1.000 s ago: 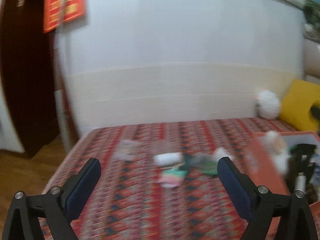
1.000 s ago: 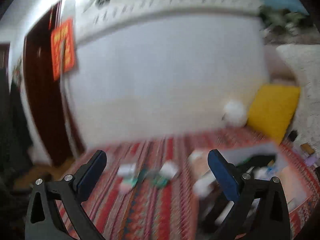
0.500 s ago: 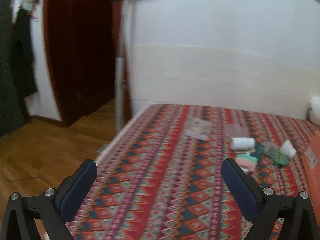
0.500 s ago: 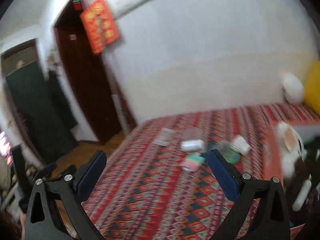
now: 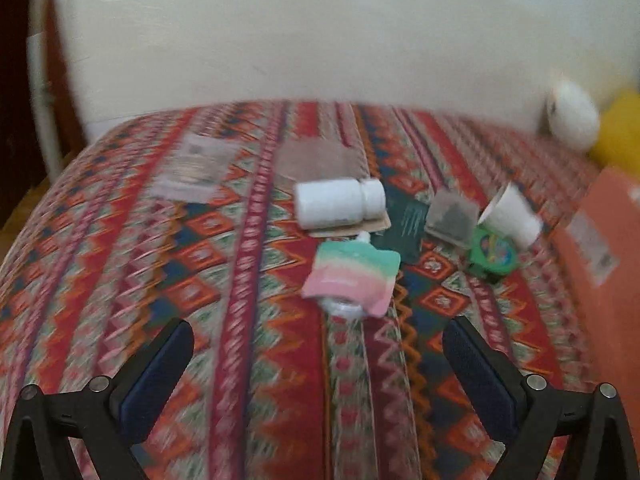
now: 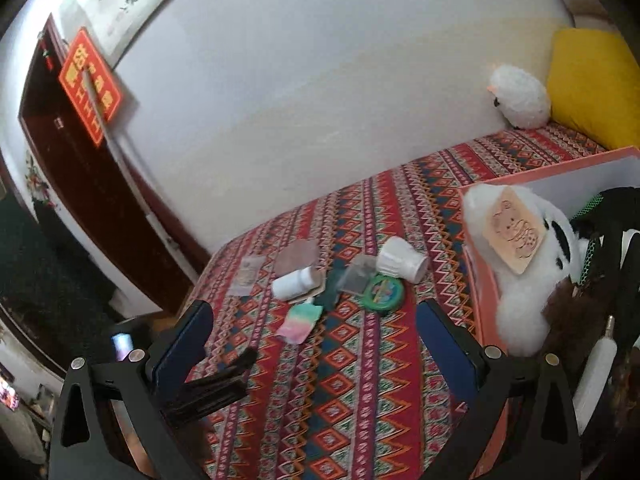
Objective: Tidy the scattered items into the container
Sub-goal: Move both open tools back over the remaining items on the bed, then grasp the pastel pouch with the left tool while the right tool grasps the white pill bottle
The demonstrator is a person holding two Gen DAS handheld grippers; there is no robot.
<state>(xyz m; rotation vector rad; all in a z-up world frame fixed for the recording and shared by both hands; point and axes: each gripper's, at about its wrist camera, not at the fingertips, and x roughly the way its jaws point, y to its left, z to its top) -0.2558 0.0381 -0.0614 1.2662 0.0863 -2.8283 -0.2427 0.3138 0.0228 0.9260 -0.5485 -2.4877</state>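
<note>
Near the bed's (image 6: 360, 380) far edge I see blurred packets (image 5: 192, 170); orange container (image 6: 480, 280) cropped right; left gripper (image 5: 318, 364) and right gripper (image 6: 316, 344) both gape wide, empty.

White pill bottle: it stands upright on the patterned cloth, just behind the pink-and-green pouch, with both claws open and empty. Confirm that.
Not quite: the white pill bottle lies on its side, cap pointing right, as the left wrist view shows. The rest holds: it is on the patterned cloth, just behind the pink-and-green pouch, and the left claw and right claw are both open and empty.
</note>
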